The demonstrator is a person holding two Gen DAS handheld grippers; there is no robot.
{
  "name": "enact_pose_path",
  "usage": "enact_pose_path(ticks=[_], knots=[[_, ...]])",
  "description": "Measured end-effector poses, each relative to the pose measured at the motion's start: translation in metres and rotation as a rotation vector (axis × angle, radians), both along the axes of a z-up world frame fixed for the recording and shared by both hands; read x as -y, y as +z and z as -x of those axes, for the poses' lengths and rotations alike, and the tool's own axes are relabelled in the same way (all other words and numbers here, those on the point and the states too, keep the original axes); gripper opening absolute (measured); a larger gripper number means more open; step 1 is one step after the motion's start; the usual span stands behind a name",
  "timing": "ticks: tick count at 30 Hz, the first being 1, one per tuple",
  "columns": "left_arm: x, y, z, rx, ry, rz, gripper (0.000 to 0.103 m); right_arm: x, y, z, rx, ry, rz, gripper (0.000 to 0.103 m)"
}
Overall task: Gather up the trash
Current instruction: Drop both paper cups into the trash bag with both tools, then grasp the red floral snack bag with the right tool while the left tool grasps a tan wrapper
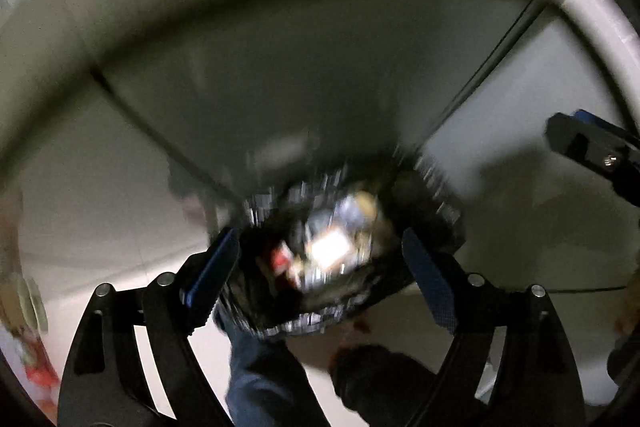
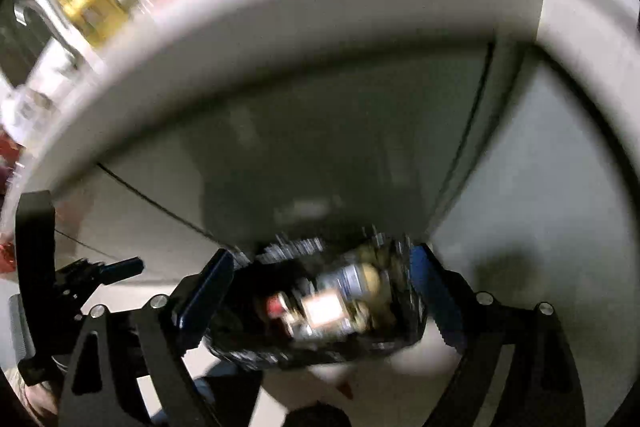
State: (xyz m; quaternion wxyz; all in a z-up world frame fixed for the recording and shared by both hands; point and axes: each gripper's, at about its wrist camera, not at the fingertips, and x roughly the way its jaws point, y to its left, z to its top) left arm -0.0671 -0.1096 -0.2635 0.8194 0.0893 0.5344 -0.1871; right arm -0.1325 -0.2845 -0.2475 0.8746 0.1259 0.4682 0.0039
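Two hand-held grippers over one black trash bag [image 1: 340, 259], both released: left hand-held gripper [image 1: 320, 267] spread wide and grasping nothing, right hand-held gripper [image 2: 324, 291] likewise spread and bare. Low on the pale floor [image 1: 540, 227], in front of grey cabinet doors [image 1: 280, 99] beneath the white worktop [image 2: 320, 7]. Heavily blurred in both views, yet clearly full: wrappers, a red scrap, a pale label among the contents. Probably the moment for gathering the bag's mouth. Best done by slowing down, settling each hand-held gripper on an opposite side of the rim, pinching only the black film, never the litter inside. Worth drawing the edges together evenly before lifting, lest contents spill. Impossible to tell whether any finger touches the bag.
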Motion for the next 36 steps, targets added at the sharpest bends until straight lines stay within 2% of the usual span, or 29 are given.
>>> enact_pose_path(ticks=[3,4,7,10,11,15,16,18,19,20,24,26,31,36], knots=[[-0.002,0.076,0.003,0.151,-0.023,0.030,0.089,0.000,0.084,0.003,0.185,0.021,-0.034,0.092],[-0.008,0.108,0.002,0.226,-0.016,0.049,0.089,-0.002,0.113,0.001,0.260,0.030,-0.039,0.097],[-0.022,0.170,-0.013,0.374,0.013,0.070,0.092,-0.013,0.174,-0.018,0.418,0.064,-0.042,0.098],[-0.040,0.206,-0.050,0.449,0.040,0.078,0.092,-0.024,0.207,-0.050,0.497,0.063,-0.039,0.098],[-0.048,0.212,-0.063,0.470,0.050,0.072,0.092,-0.031,0.216,-0.073,0.507,0.060,-0.049,0.098],[-0.087,0.217,-0.145,0.454,0.109,0.036,0.092,-0.056,0.229,-0.153,0.512,0.056,-0.086,0.098],[-0.104,0.216,-0.178,0.444,0.144,0.012,0.092,-0.065,0.232,-0.180,0.503,0.058,-0.079,0.098],[-0.128,0.213,-0.217,0.428,0.170,-0.002,0.092,-0.085,0.228,-0.225,0.483,0.075,-0.067,0.098],[-0.145,0.209,-0.249,0.405,0.202,-0.024,0.092,-0.099,0.224,-0.260,0.456,0.088,-0.057,0.098],[-0.156,0.207,-0.261,0.393,0.215,-0.027,0.092,-0.109,0.222,-0.285,0.431,0.102,-0.057,0.098],[-0.204,0.195,-0.328,0.343,0.273,-0.038,0.092,-0.149,0.181,-0.402,0.270,0.128,-0.039,0.097],[-0.217,0.187,-0.348,0.321,0.280,-0.042,0.092,-0.163,0.159,-0.447,0.194,0.110,0.012,0.097],[-0.228,0.174,-0.383,0.294,0.255,-0.048,0.092,-0.190,0.119,-0.520,0.053,0.134,0.167,0.097],[-0.229,0.171,-0.408,0.278,0.229,-0.018,0.092,-0.193,0.104,-0.549,-0.022,0.134,0.197,0.097]])
